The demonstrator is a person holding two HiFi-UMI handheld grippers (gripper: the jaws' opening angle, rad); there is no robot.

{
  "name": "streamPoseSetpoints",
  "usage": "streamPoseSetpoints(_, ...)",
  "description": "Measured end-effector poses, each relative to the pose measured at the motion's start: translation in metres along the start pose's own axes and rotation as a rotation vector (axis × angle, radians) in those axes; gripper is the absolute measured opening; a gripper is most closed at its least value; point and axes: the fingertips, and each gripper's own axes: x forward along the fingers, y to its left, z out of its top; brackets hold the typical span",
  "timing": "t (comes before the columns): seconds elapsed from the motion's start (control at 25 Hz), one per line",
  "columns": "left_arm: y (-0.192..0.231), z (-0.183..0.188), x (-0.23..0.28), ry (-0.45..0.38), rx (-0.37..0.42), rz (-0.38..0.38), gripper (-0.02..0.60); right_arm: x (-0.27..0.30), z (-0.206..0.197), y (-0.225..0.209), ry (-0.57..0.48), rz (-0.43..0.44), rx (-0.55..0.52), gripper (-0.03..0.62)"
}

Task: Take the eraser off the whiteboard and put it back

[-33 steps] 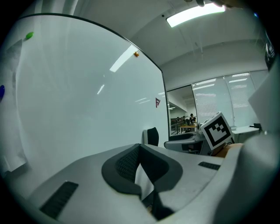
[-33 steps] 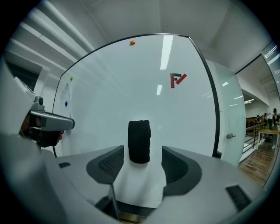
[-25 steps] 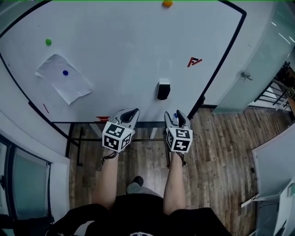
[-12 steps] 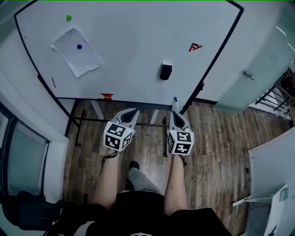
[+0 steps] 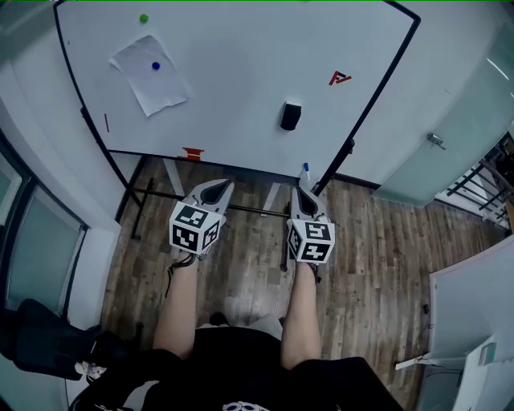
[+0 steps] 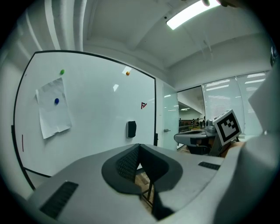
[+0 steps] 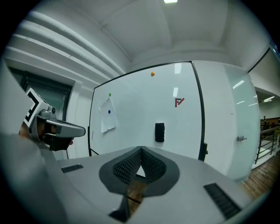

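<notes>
The black eraser (image 5: 291,115) sticks upright on the whiteboard (image 5: 241,72), right of its middle, below a red mark (image 5: 340,78). It also shows in the left gripper view as the eraser (image 6: 131,129) and in the right gripper view as the eraser (image 7: 159,132). Both grippers hang over the wooden floor, well short of the board. My left gripper (image 5: 218,186) is shut and holds nothing, its tips meeting (image 6: 139,145). My right gripper (image 5: 303,193) is likewise shut and bare (image 7: 141,148), pointing roughly at the eraser.
A sheet of paper (image 5: 150,72) is pinned by a blue magnet at the board's upper left, with a green magnet (image 5: 144,18) above it. An orange-red item (image 5: 192,152) and a blue marker (image 5: 305,170) sit along the board's lower edge. The stand's bar (image 5: 241,210) crosses the floor; a glass door (image 5: 450,144) is right.
Both grippers and the person have drawn back from the whiteboard, so the board and eraser lie farther off. The eraser has stayed in place on the board.
</notes>
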Motion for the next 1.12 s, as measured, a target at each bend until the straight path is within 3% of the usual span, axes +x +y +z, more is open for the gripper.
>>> streamPoseSetpoints(0.32,-0.034,0.024,0.010,-0.037,-0.002,0.054,0.018,-0.014,0.012,-0.032,-0.009,0.072,-0.033,0.025)
streamPoseSetpoints(0.8,-0.124,0.020,0.056,-0.016,0.001,0.055,0.018,-0.055,-0.009,-0.099,0.028,0.129,-0.060,0.025)
streamPoseSetpoints(1.12,-0.152,0.024,0.065,0.000,0.020,0.070,0.018,-0.068,-0.013,-0.122,0.031,0.160,-0.063,0.025)
